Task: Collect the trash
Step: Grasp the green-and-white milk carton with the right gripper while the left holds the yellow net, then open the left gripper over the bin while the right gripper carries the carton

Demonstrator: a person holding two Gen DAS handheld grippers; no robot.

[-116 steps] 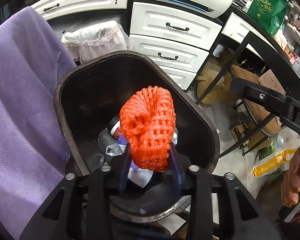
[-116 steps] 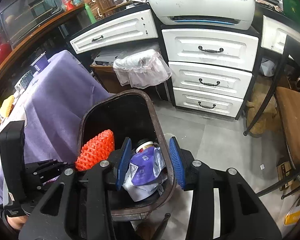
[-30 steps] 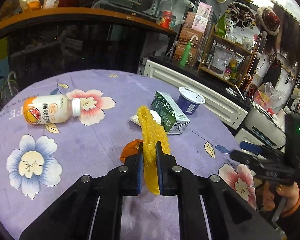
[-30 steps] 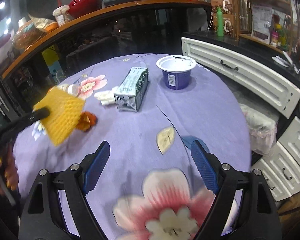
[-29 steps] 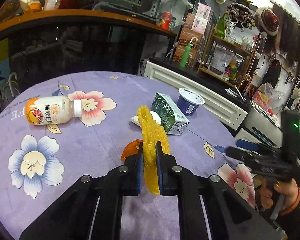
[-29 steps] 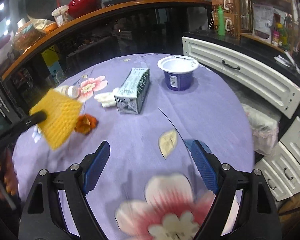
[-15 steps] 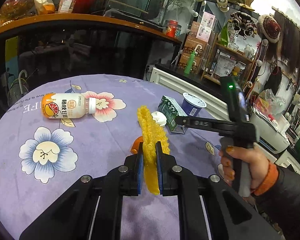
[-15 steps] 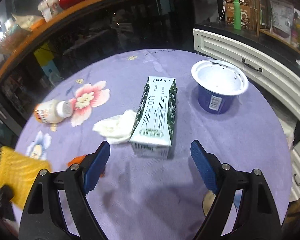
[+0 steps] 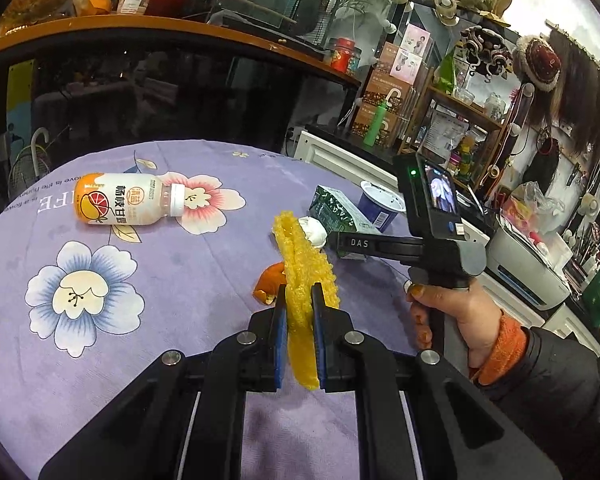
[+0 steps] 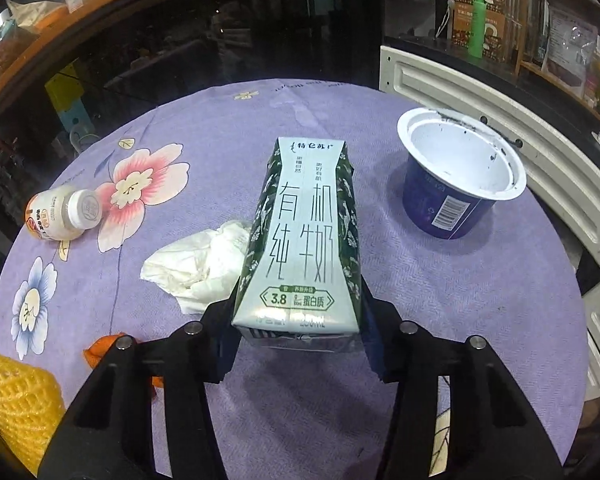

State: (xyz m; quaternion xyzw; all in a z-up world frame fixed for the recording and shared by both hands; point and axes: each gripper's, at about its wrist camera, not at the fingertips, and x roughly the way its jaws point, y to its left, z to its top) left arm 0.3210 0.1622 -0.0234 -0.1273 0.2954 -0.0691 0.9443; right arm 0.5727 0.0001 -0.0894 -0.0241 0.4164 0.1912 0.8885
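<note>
1. While our left gripper (image 9: pixel 300 312) pinches the yellow foam net (image 9: pixel 302 264) flat between its pressed blue pads, the net stands upright above the near edge of the tablecloth (image 9: pixel 160 280).
2. We have our right gripper (image 10: pixel 298 336) straddling the milk carton (image 10: pixel 304 240); its fingers sit at the carton's near end, one on each side, but we cannot tell whether they are touching it.
3. We see the carton lying on its side near the middle of the cloth, with a crumpled white tissue (image 10: pixel 196 264) touching its left side.
4. We find the open blue yogurt cup (image 10: pixel 456 184) upright toward the right edge, apart from the carton.
5. We spot the capped drink bottle (image 9: pixel 128 199) on its side near the far left edge.
6. We note an orange peel (image 9: pixel 270 282) just beside the net.
</note>
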